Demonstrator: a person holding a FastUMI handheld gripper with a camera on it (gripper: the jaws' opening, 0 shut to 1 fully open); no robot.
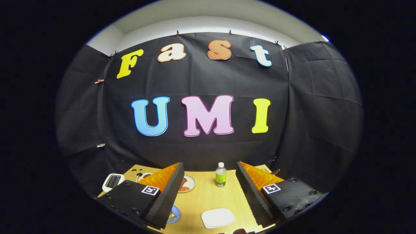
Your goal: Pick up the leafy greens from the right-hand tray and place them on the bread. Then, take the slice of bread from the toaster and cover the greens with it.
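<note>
Black cloth walls close off a booth around a pale wooden table [211, 198], and the gripper [209, 195] hangs above it with its fingers spread wide, grasping nothing. Between the fingers and near their bases lies a white tray [217, 217], and beyond it, toward the far edge, stands a small bottle [220, 175] of green liquid; a plate [188, 183] shows just past the left finger and a white toaster-like device [112, 182] sits further left, while the greens and the bread cannot be made out

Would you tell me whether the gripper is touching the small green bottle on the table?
Apart. The gripper view shows the gripper open, its fingers spread wide, with bare table between them and the green bottle standing farther back.
</note>
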